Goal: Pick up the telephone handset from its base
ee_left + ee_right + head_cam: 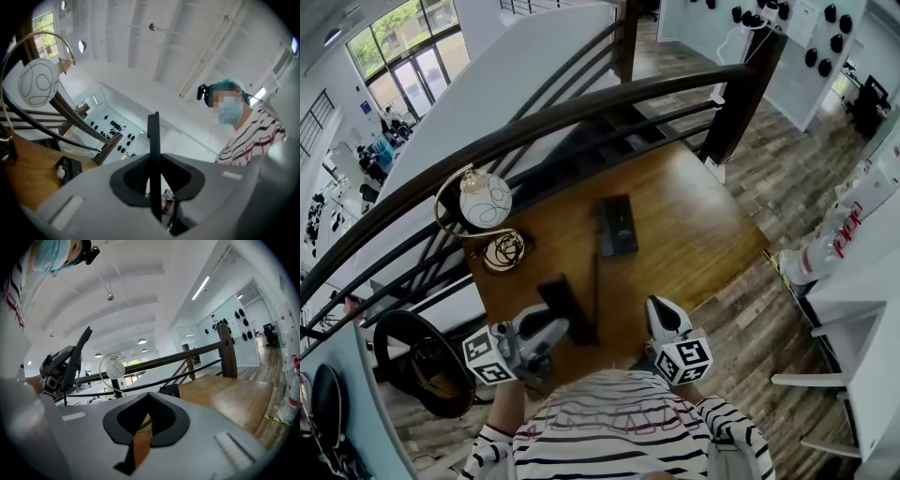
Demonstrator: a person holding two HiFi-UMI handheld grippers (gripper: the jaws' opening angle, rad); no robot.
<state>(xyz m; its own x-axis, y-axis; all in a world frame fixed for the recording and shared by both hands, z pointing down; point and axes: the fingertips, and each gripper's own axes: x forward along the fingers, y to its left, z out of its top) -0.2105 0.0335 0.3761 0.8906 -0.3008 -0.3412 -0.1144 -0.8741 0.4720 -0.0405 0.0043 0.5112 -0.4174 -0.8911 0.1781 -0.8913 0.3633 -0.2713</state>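
At ten o'clock on the brown wooden table (703,220) stands a lamp with a white globe and gold arc (485,199). The left gripper (551,328), at seven o'clock, has its jaws narrowly apart and clamped on the flat black telephone handset (153,140), which sits edge-on between them, off its base. The black rectangular telephone base (617,225) lies near the table's centre, towards twelve o'clock from the handset. The right gripper (658,307), at five o'clock, has its jaws pressed together and empty.
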